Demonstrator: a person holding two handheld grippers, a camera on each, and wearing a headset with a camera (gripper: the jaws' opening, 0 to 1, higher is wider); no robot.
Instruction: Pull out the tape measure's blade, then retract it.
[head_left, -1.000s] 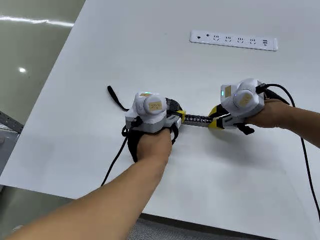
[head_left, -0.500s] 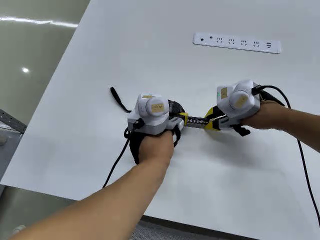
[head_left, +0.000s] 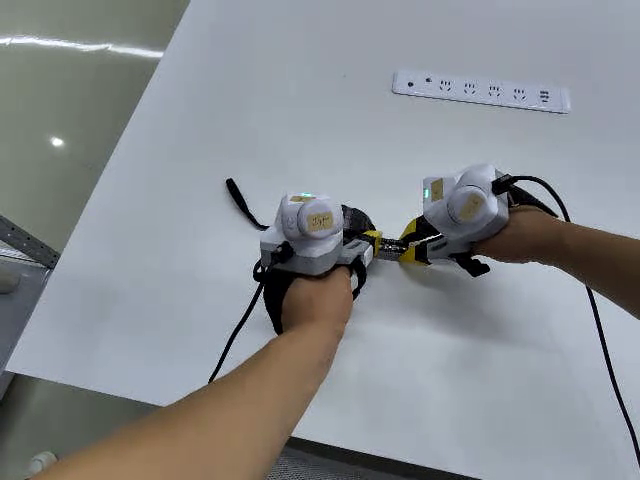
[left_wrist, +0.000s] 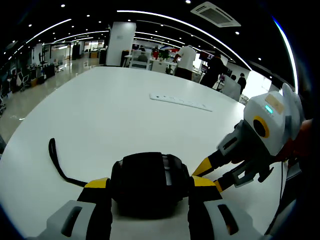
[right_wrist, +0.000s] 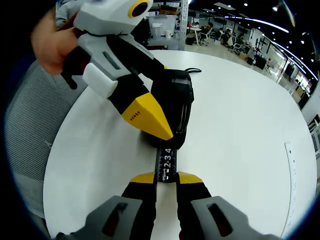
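The black tape measure case (left_wrist: 150, 182) lies on the white table (head_left: 300, 110), with my left gripper (left_wrist: 150, 186) shut around its sides. In the head view the case (head_left: 353, 222) sits just ahead of the left gripper (head_left: 366, 242). A short length of dark blade (right_wrist: 167, 159) with white numbers runs out of the case (right_wrist: 172, 105). My right gripper (right_wrist: 166, 178) is shut on the end of that blade. In the head view the blade (head_left: 389, 243) spans the small gap between the left gripper and the right gripper (head_left: 409, 248).
A white power strip (head_left: 481, 89) lies at the far side of the table. The case's black wrist strap (head_left: 240, 198) trails to the left. Black cables (head_left: 600, 330) run back from both grippers. The table's left edge (head_left: 120, 150) drops to a shiny floor.
My right gripper has moved left toward the case, still holding the blade's end, so the exposed blade is shorter. The left gripper and the case have stayed put.
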